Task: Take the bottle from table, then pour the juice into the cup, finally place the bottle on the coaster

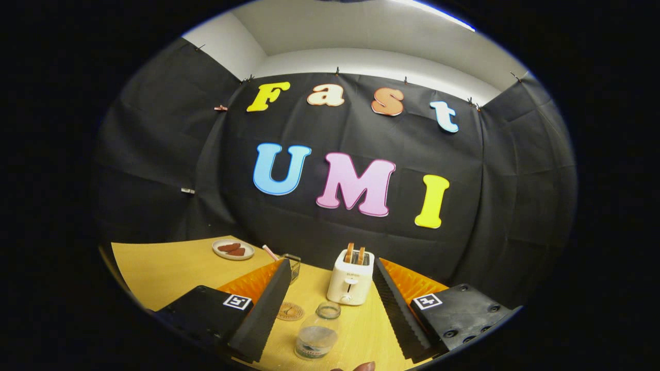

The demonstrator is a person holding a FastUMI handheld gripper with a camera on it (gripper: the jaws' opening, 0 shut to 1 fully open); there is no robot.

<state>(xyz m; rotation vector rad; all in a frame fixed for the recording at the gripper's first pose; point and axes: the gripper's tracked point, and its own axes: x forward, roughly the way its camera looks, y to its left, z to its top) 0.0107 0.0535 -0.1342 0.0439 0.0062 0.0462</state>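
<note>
My gripper [331, 264] is open, its fingers spread wide above the yellow table [165, 268]. A clear open-mouthed bottle [317, 331] with a dark label near its base stands upright between the fingers, close in, touching neither. A round woven coaster [290, 311] lies just left of the bottle, partly hidden by the left finger [268, 304]. Behind that finger's tip a small clear cup [294, 265] peeks out, with a pink stick beside it.
A white toaster [351, 279] holding two slices stands beyond the bottle, between the fingertips. Far off to the left lies a small plate [233, 249] with brown pieces. A reddish rounded thing [362, 367] sits nearest me; I cannot tell what it is.
</note>
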